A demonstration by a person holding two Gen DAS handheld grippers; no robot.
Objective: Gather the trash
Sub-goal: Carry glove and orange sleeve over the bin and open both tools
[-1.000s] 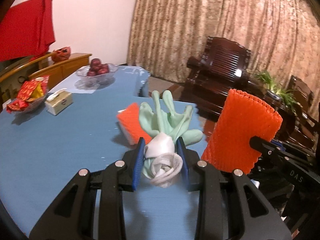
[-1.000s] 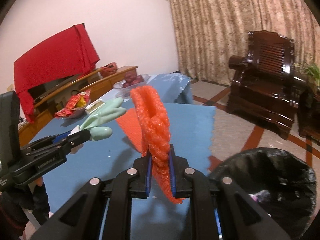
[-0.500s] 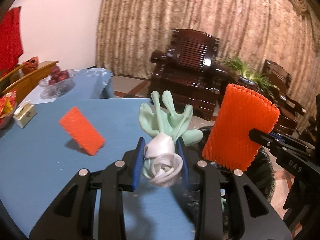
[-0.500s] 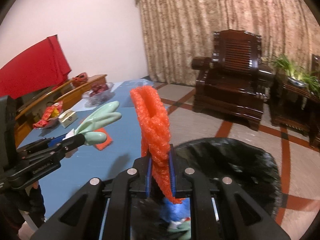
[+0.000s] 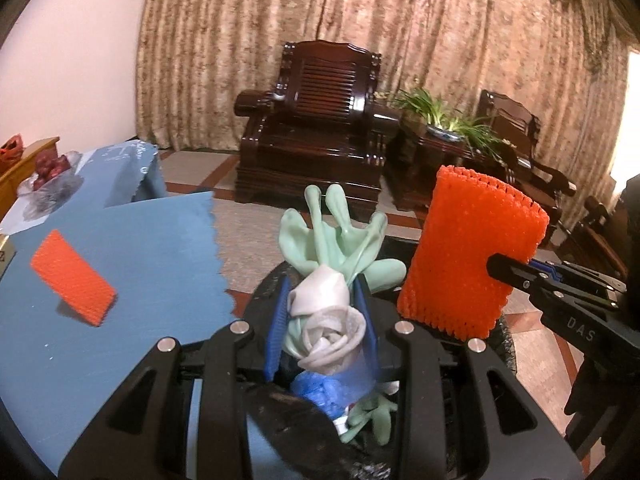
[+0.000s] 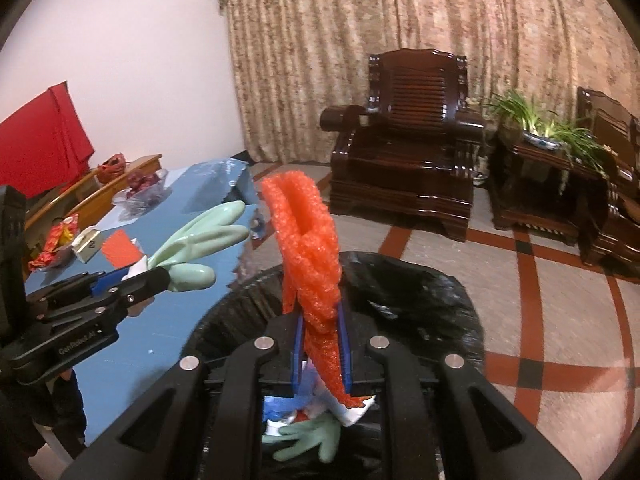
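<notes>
- Left wrist view: left gripper (image 5: pixel 322 330) clamps pale green glove (image 5: pixel 340 248) above black-lined bin (image 5: pixel 502 344); blue table (image 5: pixel 120 280) left bears another orange foam piece (image 5: pixel 72 278).
- Right wrist view: right gripper (image 6: pixel 322 354) pinches orange foam net (image 6: pixel 308 256) over bin (image 6: pixel 420 292); discarded glove (image 6: pixel 310 438) lies inside; armchair (image 6: pixel 404 136) beyond.

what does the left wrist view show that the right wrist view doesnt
Only the left wrist view shows the flat face of the orange foam net and the glove's rolled white cuff. Only the right wrist view shows the red cloth and the bin's full rim. Both show the green glove, the spare orange net on the blue table, and the armchair.
</notes>
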